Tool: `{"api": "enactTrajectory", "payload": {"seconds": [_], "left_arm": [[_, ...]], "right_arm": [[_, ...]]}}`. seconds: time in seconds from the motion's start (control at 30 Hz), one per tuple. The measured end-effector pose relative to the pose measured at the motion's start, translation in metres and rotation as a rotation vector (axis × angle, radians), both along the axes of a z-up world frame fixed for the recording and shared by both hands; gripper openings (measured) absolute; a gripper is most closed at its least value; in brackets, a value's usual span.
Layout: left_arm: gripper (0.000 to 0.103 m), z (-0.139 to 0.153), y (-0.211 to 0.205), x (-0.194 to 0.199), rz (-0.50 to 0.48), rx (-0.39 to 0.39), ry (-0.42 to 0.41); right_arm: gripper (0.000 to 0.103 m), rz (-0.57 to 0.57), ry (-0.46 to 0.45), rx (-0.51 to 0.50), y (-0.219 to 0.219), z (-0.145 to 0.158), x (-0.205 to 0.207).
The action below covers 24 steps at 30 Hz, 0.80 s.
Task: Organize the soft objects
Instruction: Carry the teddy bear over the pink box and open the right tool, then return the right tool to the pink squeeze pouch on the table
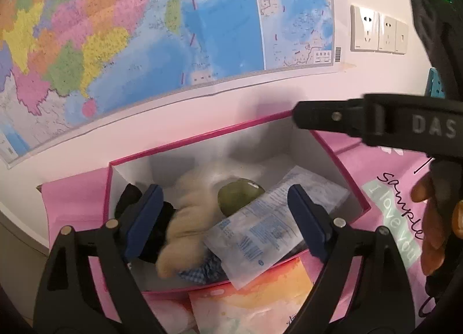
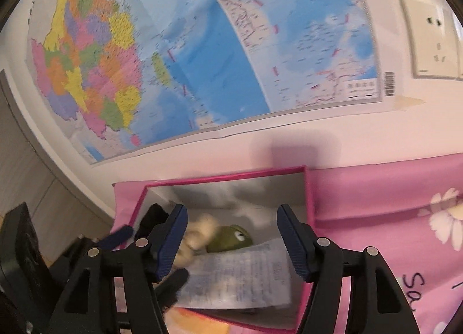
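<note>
Box: pink-edged open box (image 1: 344,166) with white inner walls, standing on a pink cloth against the wall; it holds all the soft items listed below.
Plush, cream: fuzzy cream-coloured soft piece (image 1: 185,218), long and lumpy, blurred at its near end; lies left of centre in the box, partly over a blue-and-white checked cloth (image 1: 202,271).
Plush, green: rounded olive-green soft toy (image 1: 240,195) with a white-and-black eye visible in the right wrist view (image 2: 231,237); sits mid-box, touching the cream plush.
Packet: flat, soft plastic packet (image 1: 260,229), white with blue print, tilted; its lower corner overhangs the near wall of the box, and it covers part of the green plush.
Dark item: black soft fabric (image 1: 130,197) in the left corner of the box, partly hidden behind a gripper finger.
Left hand-held gripper: (image 1: 225,221) above the box, blue-padded fingers spread wide, nothing between them.
Right hand-held gripper: (image 2: 231,244) above the box, fingers likewise spread wide and holding nothing; its black body is seen from the side in the left wrist view (image 1: 376,119), with the person's hand (image 1: 434,229) beneath it.
Pink cloth: (image 1: 385,177) printed with script lettering and white flowers; an orange-and-white printed sheet (image 1: 254,302) lies just in front of the box.
Wall: white, with a coloured map (image 1: 144,29) and a row of sockets (image 1: 379,32).
</note>
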<state>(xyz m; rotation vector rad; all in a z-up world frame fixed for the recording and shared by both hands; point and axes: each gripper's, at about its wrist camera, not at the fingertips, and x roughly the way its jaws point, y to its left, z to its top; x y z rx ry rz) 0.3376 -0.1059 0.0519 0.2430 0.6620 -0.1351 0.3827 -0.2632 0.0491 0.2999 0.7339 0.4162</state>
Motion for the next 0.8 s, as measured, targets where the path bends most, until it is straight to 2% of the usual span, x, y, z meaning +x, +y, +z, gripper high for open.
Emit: {"api": "enactTrajectory", "payload": {"seconds": [0.27, 0.53, 0.6, 0.7, 0.8], "left_arm": [[0.089, 0.015, 0.003, -0.023, 0.024, 0.015, -0.029], [0.089, 0.026, 0.015, -0.071, 0.043, -0.001, -0.069], [0.090, 0.027, 0.023, -0.091, 0.038, -0.017, -0.074], [0.100, 0.021, 0.045, -0.130, 0.022, -0.081, -0.076], [0.101, 0.003, 0.078, -0.172, 0.039, -0.140, -0.054]], "right_arm": [[0.066, -0.010, -0.065, 0.007, -0.010, 0.017, -0.042], [0.072, 0.008, -0.119, 0.044, -0.018, 0.023, -0.106], [0.072, 0.018, -0.120, 0.042, -0.018, 0.020, -0.125], [0.073, 0.044, -0.105, 0.041, -0.014, 0.006, -0.152], [0.074, 0.094, -0.067, 0.050, -0.008, -0.017, -0.183]]}}
